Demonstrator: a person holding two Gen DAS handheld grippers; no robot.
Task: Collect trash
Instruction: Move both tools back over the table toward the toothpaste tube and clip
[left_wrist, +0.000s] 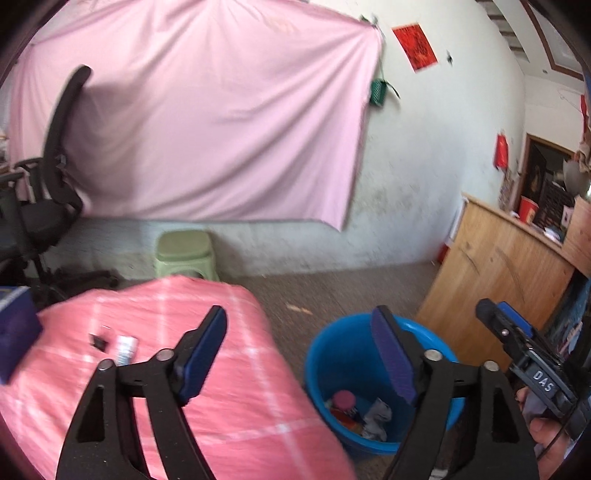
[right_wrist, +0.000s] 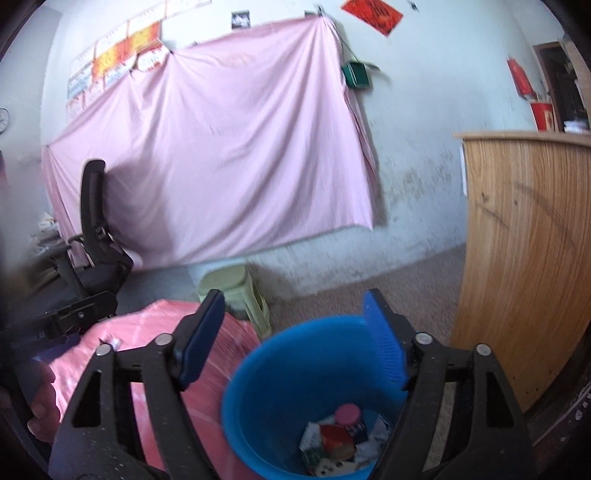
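My left gripper (left_wrist: 299, 354) has its jaws spread wide with nothing between them, and my right gripper (right_wrist: 295, 343) is the same: wide apart, empty. Just below and ahead sits the blue bucket (right_wrist: 258, 398), on the floor right beside the pink-clothed counter (left_wrist: 229, 398). Inside I make out trash (right_wrist: 343, 435): a pink-capped container, crumpled white wrappers, something red; the rest is hidden by my right finger and the frame edge. On the counter, a small white tube (left_wrist: 125, 349) and a dark scrap (left_wrist: 98, 341) lie close together, too blurred to identify. A dark blue box (left_wrist: 16, 332) is cut off at the left edge. Beyond, a green stool (left_wrist: 184, 254) stands partly behind the counter, a black office chair (left_wrist: 55, 177) to its left, a wooden cabinet (right_wrist: 524, 258) to the right, and a pink sheet (left_wrist: 207, 122) covers the far wall.
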